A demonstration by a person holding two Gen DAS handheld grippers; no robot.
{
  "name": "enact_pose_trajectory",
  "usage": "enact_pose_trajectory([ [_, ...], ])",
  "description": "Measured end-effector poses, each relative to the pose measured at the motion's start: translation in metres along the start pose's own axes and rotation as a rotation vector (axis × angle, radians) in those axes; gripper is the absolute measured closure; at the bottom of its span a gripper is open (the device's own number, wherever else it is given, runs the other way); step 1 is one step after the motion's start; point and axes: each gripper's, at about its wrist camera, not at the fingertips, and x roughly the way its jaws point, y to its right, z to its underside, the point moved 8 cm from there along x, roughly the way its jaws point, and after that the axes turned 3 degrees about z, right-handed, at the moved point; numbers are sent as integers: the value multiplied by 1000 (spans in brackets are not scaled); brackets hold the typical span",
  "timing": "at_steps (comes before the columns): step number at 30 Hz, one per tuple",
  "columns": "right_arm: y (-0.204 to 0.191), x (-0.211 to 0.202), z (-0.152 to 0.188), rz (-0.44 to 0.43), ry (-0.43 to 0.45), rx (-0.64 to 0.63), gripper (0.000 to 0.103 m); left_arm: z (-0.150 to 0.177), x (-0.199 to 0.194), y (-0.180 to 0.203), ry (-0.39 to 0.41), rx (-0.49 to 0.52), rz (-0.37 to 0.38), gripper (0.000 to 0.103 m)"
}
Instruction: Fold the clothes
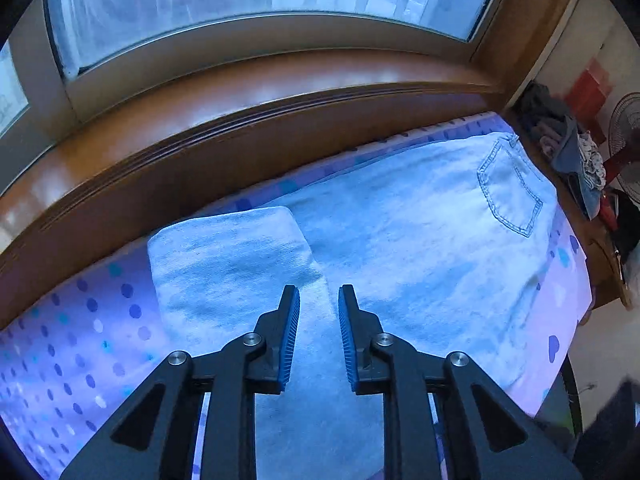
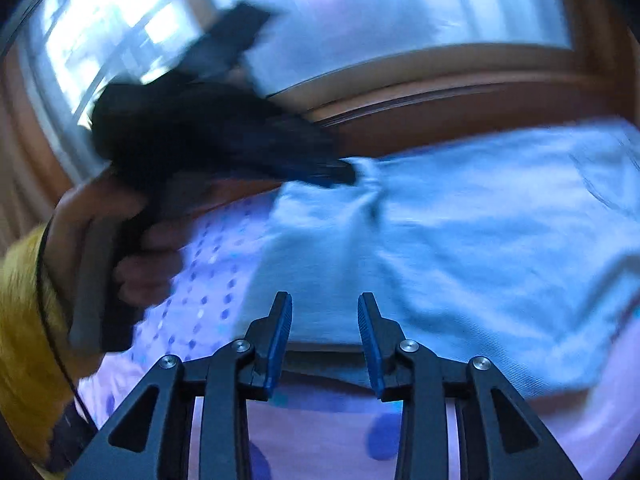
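Pale blue jeans (image 1: 420,248) lie flat across a bed, back pocket (image 1: 510,192) up at the far right. A leg end (image 1: 228,256) is folded back over them at the left. My left gripper (image 1: 319,292) hovers over the fold's right edge, jaws apart, nothing between the pads. In the right wrist view the jeans (image 2: 480,240) fill the middle. My right gripper (image 2: 325,300) stands open above their near edge, with no cloth in it. The left gripper (image 2: 340,172), blurred and held by a hand (image 2: 132,248), points down at the jeans' far side.
The bed has a lilac sheet (image 1: 80,340) with blue dots. A wooden sill (image 1: 240,128) and a window (image 1: 260,0) run along its far side. A heap of clothes (image 1: 572,152) and a fan (image 1: 624,128) stand past the right end. A yellow sleeve (image 2: 24,340) shows at left.
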Motion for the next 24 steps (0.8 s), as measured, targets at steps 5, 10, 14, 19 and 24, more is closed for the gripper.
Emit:
enact_pose_trajectory([
  [5,-3,27,26,102,-115,-46,68,-1,47,-7,-81,-38,51,83],
  [10,-8,22,32,210,-158,-51,67,3,47,-14,-77,-61,111,83],
  [14,-33,1,29,290,-93,-138,54,10,9,-28,-10,-8,71,82],
  [19,-82,1,26,329,5,-381,33,32,-20,-71,45,-109,122,64],
  [24,-92,38,33,417,-2,-520,33,42,-3,-85,12,-187,229,64],
])
